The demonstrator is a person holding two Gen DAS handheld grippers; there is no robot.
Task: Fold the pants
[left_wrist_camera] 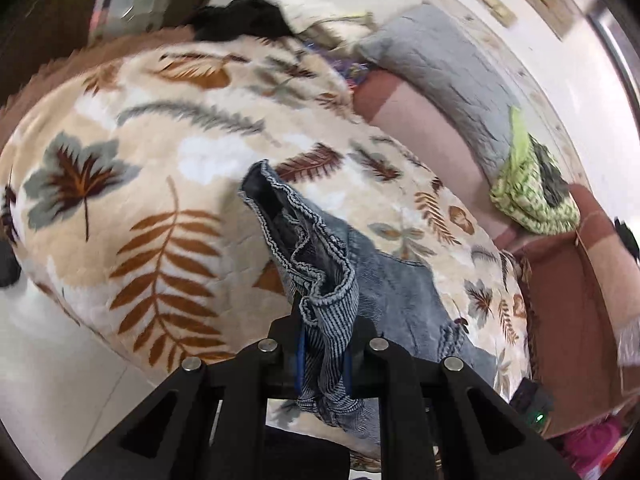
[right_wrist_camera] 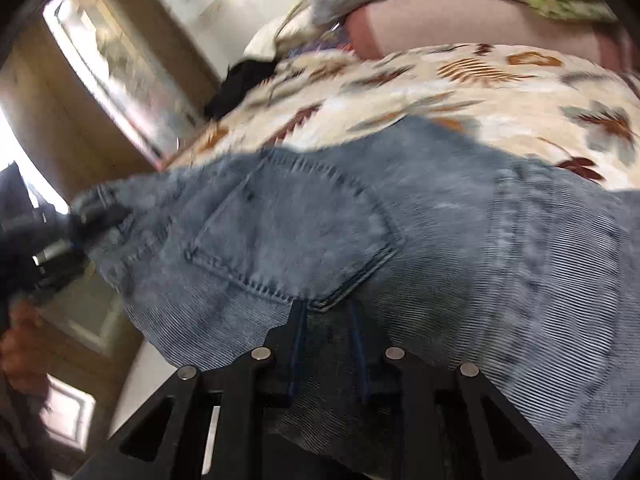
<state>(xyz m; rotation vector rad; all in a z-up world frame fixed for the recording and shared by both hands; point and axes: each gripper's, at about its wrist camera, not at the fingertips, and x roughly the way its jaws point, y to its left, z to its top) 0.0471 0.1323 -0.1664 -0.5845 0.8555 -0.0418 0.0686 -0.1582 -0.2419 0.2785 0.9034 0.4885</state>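
Note:
The blue denim pants (left_wrist_camera: 384, 280) hang over the leaf-patterned blanket (left_wrist_camera: 152, 184) on the bed. My left gripper (left_wrist_camera: 325, 332) is shut on a bunched hem or waistband edge of the pants, lifted above the blanket. In the right wrist view the pants (right_wrist_camera: 360, 216) fill the frame, back pocket (right_wrist_camera: 292, 232) facing me. My right gripper (right_wrist_camera: 326, 320) is shut on the denim just below that pocket. The left gripper (right_wrist_camera: 60, 240) shows at the far left, holding the other end of the pants.
A grey quilt (left_wrist_camera: 440, 64), a green patterned cloth (left_wrist_camera: 532, 196) and a pink-brown sheet (left_wrist_camera: 420, 120) lie at the bed's far side. A black garment (left_wrist_camera: 244, 16) sits at the far end. A wooden door with glass (right_wrist_camera: 112, 64) stands to the left. White floor (left_wrist_camera: 52, 368) lies below the bed edge.

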